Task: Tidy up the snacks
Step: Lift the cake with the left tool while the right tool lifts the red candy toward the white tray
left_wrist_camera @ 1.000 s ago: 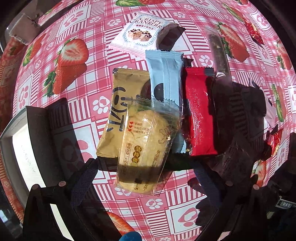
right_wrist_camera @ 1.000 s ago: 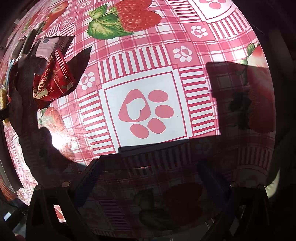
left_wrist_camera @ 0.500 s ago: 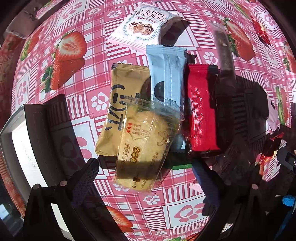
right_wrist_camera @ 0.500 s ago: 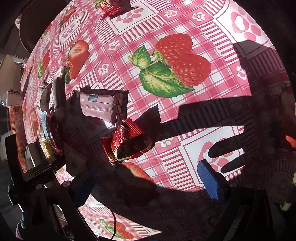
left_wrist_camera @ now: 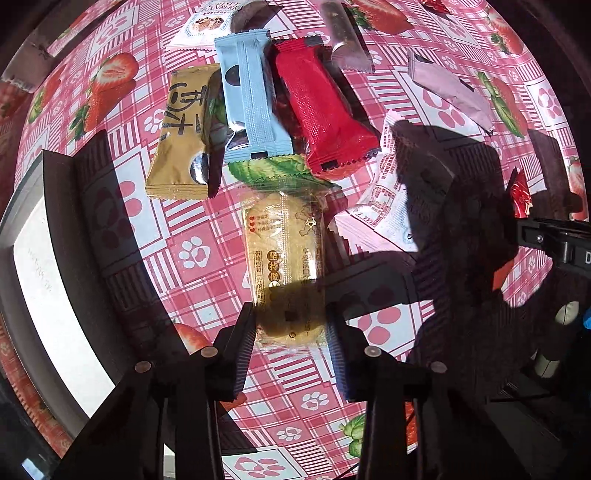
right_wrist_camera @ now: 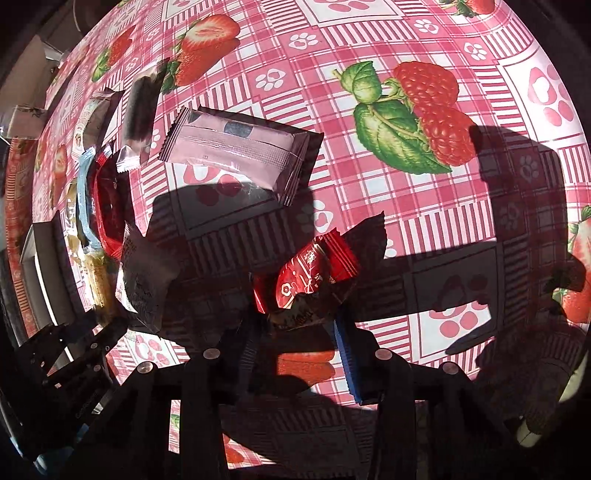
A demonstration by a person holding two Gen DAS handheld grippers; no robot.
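Note:
My left gripper (left_wrist_camera: 290,332) is shut on the near end of a clear-wrapped yellow pastry (left_wrist_camera: 284,254). Beyond it lie a gold packet (left_wrist_camera: 181,136), a light blue packet (left_wrist_camera: 247,96) and a red packet (left_wrist_camera: 321,110) side by side. A white printed packet (left_wrist_camera: 384,218) lies to the right. My right gripper (right_wrist_camera: 295,332) is closed around the near end of a small red foil snack (right_wrist_camera: 306,280). A pink packet (right_wrist_camera: 236,151) lies beyond it on the strawberry tablecloth (right_wrist_camera: 406,55).
A dark-rimmed box with a white inside (left_wrist_camera: 40,266) stands at the left. A cranberry snack pack (left_wrist_camera: 207,22), a dark bar in clear wrap (left_wrist_camera: 343,37) and the pink packet (left_wrist_camera: 450,88) lie farther back. The left gripper (right_wrist_camera: 66,350) shows at lower left in the right wrist view.
My left gripper has shut on the yellow pastry and drawn it off the packet pile toward me. My right gripper has moved in and closed on the small red foil snack.

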